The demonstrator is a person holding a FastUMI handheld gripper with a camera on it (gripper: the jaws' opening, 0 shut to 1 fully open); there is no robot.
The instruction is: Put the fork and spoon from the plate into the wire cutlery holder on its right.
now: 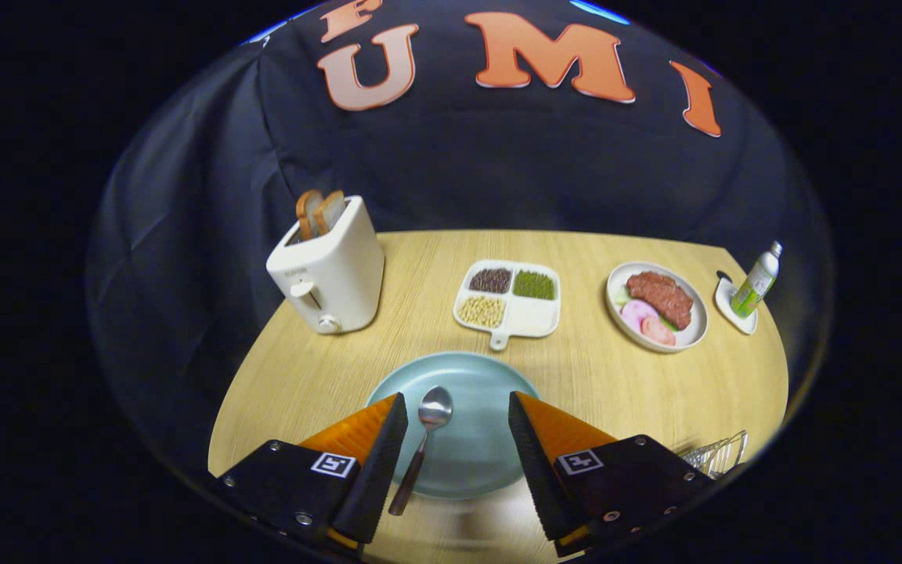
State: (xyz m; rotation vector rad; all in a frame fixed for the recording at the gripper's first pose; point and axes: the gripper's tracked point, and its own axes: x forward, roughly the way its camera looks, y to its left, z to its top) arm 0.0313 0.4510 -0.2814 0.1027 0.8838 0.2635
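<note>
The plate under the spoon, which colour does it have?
Pale blue-green, seen in the gripper view: the plate lies between the open gripper fingers.

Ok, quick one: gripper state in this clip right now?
Gripper: open, holding nothing; the spoon lies on the plate between its fingers, nearer the left one.
</note>
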